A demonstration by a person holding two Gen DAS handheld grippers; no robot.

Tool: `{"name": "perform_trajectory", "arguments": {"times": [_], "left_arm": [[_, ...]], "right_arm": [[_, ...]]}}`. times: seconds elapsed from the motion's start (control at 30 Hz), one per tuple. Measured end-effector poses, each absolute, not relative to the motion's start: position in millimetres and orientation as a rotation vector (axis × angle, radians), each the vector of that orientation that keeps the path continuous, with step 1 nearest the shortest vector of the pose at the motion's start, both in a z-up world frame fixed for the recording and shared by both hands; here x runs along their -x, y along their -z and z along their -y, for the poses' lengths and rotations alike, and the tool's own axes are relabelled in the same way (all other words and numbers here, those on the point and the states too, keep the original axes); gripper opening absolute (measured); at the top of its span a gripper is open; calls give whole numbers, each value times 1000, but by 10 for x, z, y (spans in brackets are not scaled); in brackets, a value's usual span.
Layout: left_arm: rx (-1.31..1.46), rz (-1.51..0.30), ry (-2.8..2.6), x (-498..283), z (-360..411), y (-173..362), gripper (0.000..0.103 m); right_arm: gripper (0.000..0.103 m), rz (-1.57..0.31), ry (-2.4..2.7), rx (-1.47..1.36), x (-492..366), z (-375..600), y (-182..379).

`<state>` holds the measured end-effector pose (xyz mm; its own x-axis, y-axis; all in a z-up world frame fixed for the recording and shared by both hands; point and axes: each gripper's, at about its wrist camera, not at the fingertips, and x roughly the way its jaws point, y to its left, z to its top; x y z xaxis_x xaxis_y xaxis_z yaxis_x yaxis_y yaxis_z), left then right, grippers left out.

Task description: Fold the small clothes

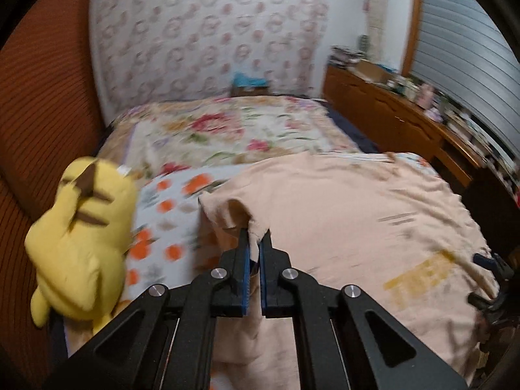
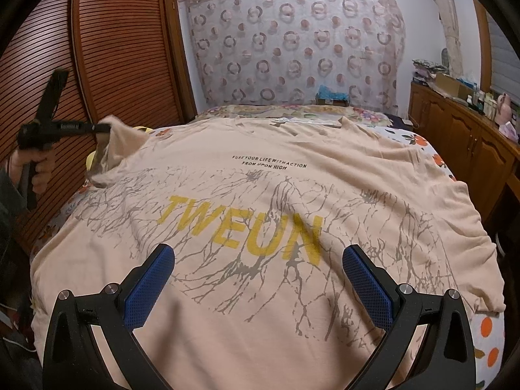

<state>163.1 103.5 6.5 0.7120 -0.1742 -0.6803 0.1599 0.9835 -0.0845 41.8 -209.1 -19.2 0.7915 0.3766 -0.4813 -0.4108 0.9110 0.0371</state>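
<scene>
A peach T-shirt (image 2: pixel 260 201) with a yellow "TWEUN" print lies spread front-up on the bed. My left gripper (image 1: pixel 255 235) is shut on the shirt's left sleeve (image 1: pixel 234 214), pinching a fold of cloth between its blue pads. In the right wrist view the left gripper (image 2: pixel 104 128) holds that sleeve (image 2: pixel 117 152) lifted off the bed, with a person's hand (image 2: pixel 39 169) on its handle. My right gripper (image 2: pixel 258 256) hovers over the shirt's lower front, jaws wide open and nothing between them.
A yellow plush toy (image 1: pixel 81 237) lies on the bed left of the shirt. The floral bedsheet (image 1: pixel 211 130) stretches beyond it. A slatted wooden wardrobe (image 2: pixel 113 48) stands left, and a cluttered wooden cabinet (image 2: pixel 461 136) lines the right side.
</scene>
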Motion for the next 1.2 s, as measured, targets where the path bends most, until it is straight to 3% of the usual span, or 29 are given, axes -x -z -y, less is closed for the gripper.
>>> {"name": "perform_trajectory", "arguments": {"times": [0.13,0.2,0.33,0.4,0.67,1.2], "left_arm": [[-27,-741,244,-1645,-613,-225,10],[-30,-731,279,-1610,-495,-268,32],[-54,-710,305,-1497,-467,-264,60],[-55,-706,289,-1428,-505,-224,80],[-9,-802,167,-1289,-944,309,80],[4,-892,110,-1271,-1129,858,82]], "right_arm": [[103,-505,-424,69,-421,2089,179],[103,-505,-425,68,-420,2095,178],[103,-509,-428,63,-427,2094,188],[103,-510,-429,62,-432,2109,191],[102,-518,-452,80,-441,2086,164],[80,-452,-590,259,-723,1471,-265]]}}
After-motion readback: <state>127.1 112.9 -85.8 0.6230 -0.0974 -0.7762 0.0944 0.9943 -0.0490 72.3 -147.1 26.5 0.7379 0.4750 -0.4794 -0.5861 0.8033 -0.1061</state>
